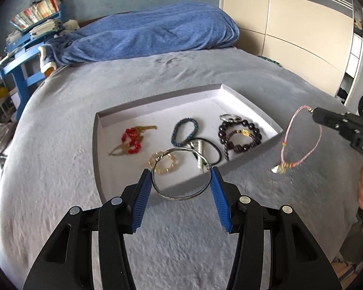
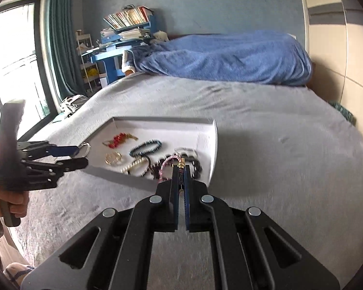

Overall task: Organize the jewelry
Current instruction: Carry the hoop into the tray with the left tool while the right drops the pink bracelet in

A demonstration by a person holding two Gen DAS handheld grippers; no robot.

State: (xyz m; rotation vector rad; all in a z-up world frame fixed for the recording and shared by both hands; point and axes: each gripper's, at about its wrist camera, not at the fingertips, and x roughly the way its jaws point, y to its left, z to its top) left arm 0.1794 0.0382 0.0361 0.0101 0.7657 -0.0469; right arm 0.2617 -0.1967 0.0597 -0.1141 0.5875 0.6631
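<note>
A shallow white tray (image 1: 251, 107) lies on the grey bed and holds several bracelets: red beads (image 1: 132, 139), a teal one (image 1: 185, 130), dark beads (image 1: 240, 134). My left gripper (image 1: 181, 177) is shut on a silver wire bangle (image 1: 179, 195), pressed between its blue pads above the tray's near edge. In the right wrist view that gripper (image 2: 82, 155) hovers at the tray's left corner. My right gripper (image 2: 180, 169) is shut on a pink cord bracelet (image 2: 165, 165) by its gold clasp. From the left wrist view the pink bracelet (image 1: 302, 140) dangles off the bed, right of the tray.
A blue blanket (image 1: 152, 33) is piled at the head of the bed. A blue desk with books (image 2: 123, 36) stands beyond, beside a window with teal curtains (image 2: 60, 36). Wardrobe doors (image 1: 290, 24) line the right side. Grey bedcover (image 2: 278, 145) surrounds the tray (image 2: 213, 145).
</note>
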